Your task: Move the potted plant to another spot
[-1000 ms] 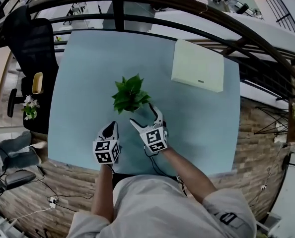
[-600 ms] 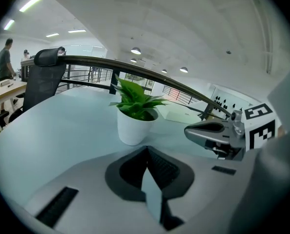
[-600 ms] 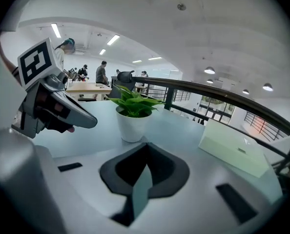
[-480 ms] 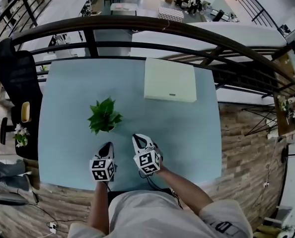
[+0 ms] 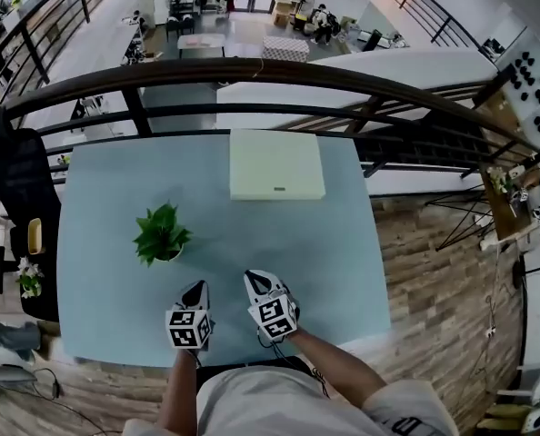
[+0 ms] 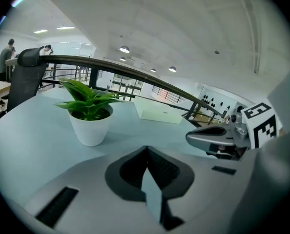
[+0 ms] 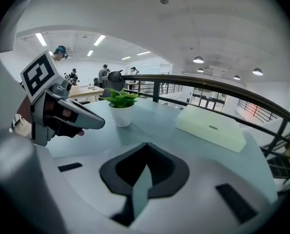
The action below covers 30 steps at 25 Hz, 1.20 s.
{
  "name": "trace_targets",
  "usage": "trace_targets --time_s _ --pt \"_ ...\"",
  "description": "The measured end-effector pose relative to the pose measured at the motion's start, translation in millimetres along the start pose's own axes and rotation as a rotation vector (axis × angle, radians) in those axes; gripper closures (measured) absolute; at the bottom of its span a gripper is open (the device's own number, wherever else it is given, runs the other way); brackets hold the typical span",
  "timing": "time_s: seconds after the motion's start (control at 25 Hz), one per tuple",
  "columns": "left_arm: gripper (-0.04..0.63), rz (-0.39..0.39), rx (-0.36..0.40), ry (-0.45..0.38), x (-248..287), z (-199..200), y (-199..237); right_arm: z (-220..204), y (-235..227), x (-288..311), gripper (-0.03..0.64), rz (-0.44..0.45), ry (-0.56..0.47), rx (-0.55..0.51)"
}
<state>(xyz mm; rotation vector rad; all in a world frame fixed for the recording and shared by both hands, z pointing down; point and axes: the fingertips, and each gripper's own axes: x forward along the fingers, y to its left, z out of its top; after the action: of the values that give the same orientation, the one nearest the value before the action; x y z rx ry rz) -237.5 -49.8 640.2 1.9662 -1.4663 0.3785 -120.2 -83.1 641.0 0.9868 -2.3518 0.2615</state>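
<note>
**Hazard check: potted plant [image 5: 161, 234] free-standing, both tools closed and empty**

Upright on pale blue table [image 5: 325, 243], left of middle, away from edges and well apart from both tools. Left gripper [image 5: 195, 289] and right gripper [image 5: 256, 282] side by side near front edge, jaws of each pressed together, pinching nothing. No telling from here whether move finished or not yet begun.

Probable trouble, should another pick-up follow:
- Reaching in with jaws unopened: a shove instead of a grip, pot sliding or tipping, soil spilling onto tabletop.
- Closing on leaves rather than pot wall: crushed or torn foliage, no real hold.
- Gripping high or one-sided: smooth tapered wall slipping between pads, pot swinging and dropping.
- Carrying low toward far side: collision with pale box [image 5: 276, 164].
- Setting down close to left edge, beside black chair [image 5: 15, 180]: fall to floor.

Containers:
- White pot [image 6: 90, 128]: round, tapered, upright. Dark soil [image 6: 100, 113] just below rim. Green leaves [image 6: 86, 97] spreading wider than rim.
- Pale box: flat, closed, at far side of table near railing [image 5: 252, 69]. Contents unseen.
</note>
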Motion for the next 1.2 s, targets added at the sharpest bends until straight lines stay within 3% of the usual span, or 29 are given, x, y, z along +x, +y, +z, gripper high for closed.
trace_targets --time_s 0.52,0.84,1.2 --pt "0.583 -0.113 0.084 -0.002 10.1 12.0 -100.8 -5.9 -79.4 -79.0 0.614 -0.097 -0.073 0.108" --pt "0.583 -0.179 0.118 -0.11 2.5 58.0 -157.4 7.3 -125.3 -135.2 0.614 -0.171 -0.162 0.15" --pt "0.583 -0.197 0.185 -0.258 -9.1 117.9 -206.8 62.9 -161.7 -188.5 0.614 -0.232 -0.326 0.144"
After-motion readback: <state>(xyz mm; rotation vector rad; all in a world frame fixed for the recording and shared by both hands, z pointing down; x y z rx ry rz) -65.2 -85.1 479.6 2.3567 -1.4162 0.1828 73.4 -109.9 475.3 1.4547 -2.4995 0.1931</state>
